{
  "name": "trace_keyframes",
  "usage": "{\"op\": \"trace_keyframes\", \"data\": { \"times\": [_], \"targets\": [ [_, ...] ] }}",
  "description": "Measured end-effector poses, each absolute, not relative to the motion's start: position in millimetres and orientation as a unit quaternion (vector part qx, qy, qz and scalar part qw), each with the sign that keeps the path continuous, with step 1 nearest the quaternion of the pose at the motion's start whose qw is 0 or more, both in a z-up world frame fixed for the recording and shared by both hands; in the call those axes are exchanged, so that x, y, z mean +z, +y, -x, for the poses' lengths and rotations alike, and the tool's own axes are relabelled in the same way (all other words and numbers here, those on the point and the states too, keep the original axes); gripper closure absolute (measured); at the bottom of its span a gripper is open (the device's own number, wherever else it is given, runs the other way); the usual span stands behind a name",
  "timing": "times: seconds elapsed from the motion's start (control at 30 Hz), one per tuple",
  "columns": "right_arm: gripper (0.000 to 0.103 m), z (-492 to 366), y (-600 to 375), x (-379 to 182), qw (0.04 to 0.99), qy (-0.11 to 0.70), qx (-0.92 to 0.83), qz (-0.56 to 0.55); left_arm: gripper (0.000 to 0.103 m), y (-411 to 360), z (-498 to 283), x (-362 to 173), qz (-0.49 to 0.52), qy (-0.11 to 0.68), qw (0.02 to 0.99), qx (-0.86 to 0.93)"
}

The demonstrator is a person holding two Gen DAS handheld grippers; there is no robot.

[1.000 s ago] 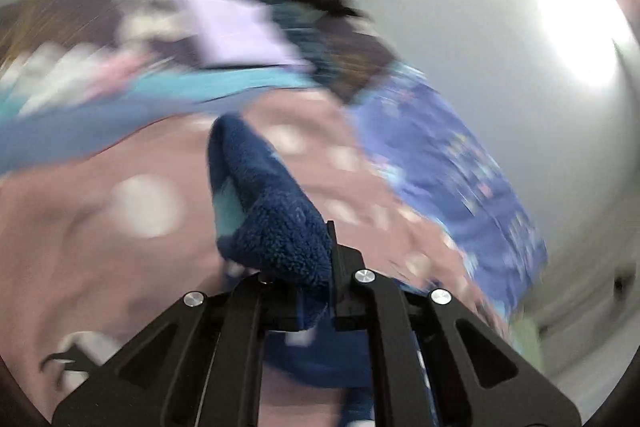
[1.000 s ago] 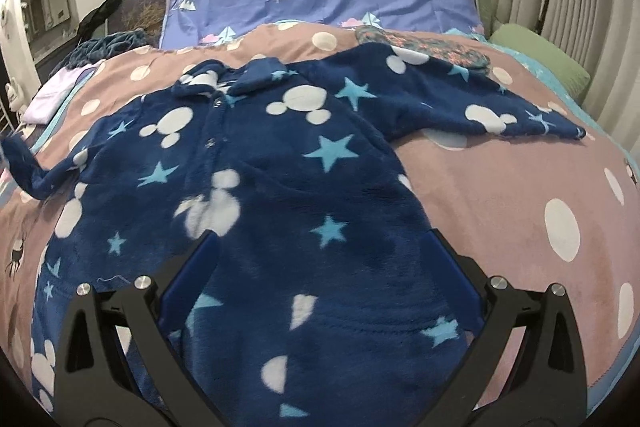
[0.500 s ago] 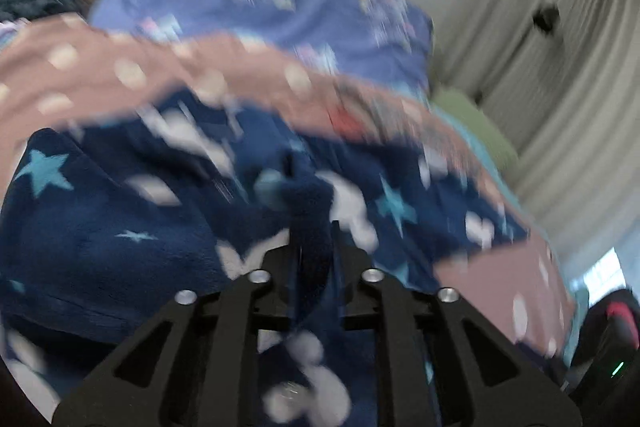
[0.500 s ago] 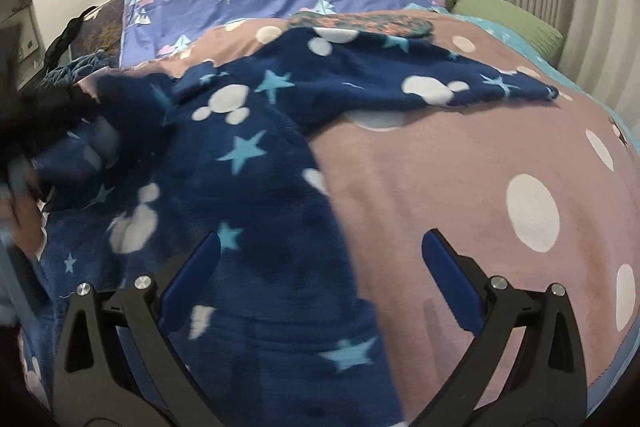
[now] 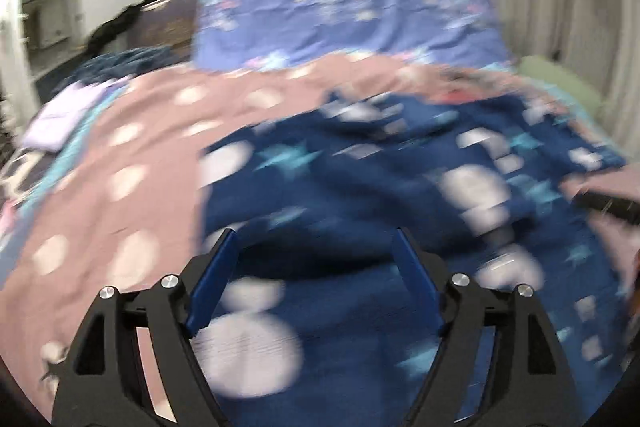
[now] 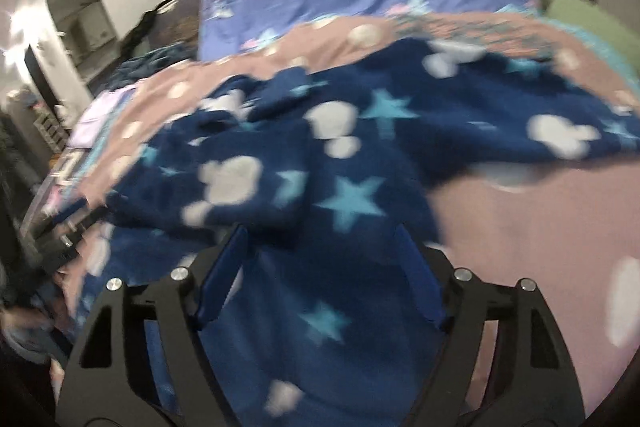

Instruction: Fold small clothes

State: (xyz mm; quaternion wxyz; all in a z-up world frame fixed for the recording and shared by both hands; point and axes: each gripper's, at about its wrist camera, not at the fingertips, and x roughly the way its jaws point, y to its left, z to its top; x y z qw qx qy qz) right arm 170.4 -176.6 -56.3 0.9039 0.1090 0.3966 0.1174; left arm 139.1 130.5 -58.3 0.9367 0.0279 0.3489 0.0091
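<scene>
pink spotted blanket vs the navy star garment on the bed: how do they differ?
The pink blanket is dusty pink with plain pale dots; the navy garment is dark blue with turquoise stars and white mouse-head shapes. The blanket lies underneath, covering the bed; the garment lies on top over part of it. The blanket lies fairly smooth; the garment has one sleeve folded over its body. Both are soft fabric.

left wrist: close, angled down | right wrist: same | shared: fleece garment
</scene>
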Motion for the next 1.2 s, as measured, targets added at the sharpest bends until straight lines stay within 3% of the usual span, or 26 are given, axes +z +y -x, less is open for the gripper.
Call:
{"op": "trace_keyframes", "data": {
  "times": [0.23, 0.27, 0.3, 0.33, 0.4, 0.57, 0.6, 0.67, 0.73, 0.9, 0.97, 1.07, 1.2],
  "targets": [
    [0.023, -260, -145, -95, 0.863, 0.472, 0.131, -0.126, 0.024, 187, -176, -93, 0.031, 0.422, 0.904, 0.063],
    [0.031, -268, -142, -98, 0.863, 0.473, 0.124, -0.131, 0.024, 188, -184, -94, 0.027, 0.424, 0.903, 0.07],
    [0.046, -274, -137, -96, 0.867, 0.467, 0.118, -0.125, 0.024, 186, -191, -95, 0.021, 0.424, 0.902, 0.077],
    [0.094, -277, -131, -94, 0.87, 0.466, 0.121, -0.11, 0.024, 186, -196, -97, 0.014, 0.424, 0.901, 0.087],
    [0.094, -276, -123, -79, 0.876, 0.458, 0.128, -0.08, 0.024, 188, -202, -99, 0.007, 0.426, 0.897, 0.113],
    [0.09, -247, -151, -20, 0.934, 0.34, 0.081, -0.078, 0.022, 207, -188, -102, 0.049, 0.415, 0.9, 0.121],
    [0.087, -255, -157, -25, 0.931, 0.347, 0.082, -0.072, 0.022, 208, -189, -102, 0.053, 0.416, 0.9, 0.121],
    [0.07, -273, -161, -54, 0.909, 0.408, 0.075, -0.044, 0.021, 205, -189, -103, 0.044, 0.417, 0.899, 0.125],
    [0.069, -273, -172, -76, 0.894, 0.443, 0.042, -0.045, 0.021, 204, -187, -102, 0.039, 0.414, 0.901, 0.126],
    [0.069, -236, -191, -71, 0.893, 0.407, 0.109, -0.155, 0.024, 205, -179, -95, 0.052, 0.406, 0.903, 0.128],
    [0.069, -227, -179, -70, 0.892, 0.406, 0.147, -0.133, 0.05, 195, -169, -83, 0.046, 0.387, 0.913, 0.12],
    [0.069, -231, -154, -95, 0.885, 0.44, 0.132, -0.069, 0.077, 175, -162, -65, 0.064, 0.373, 0.922, 0.079],
    [0.069, -234, -153, -104, 0.892, 0.432, 0.114, -0.071, 0.08, 139, -162, -45, 0.073, 0.354, 0.932, 0.006]
  ]
}}
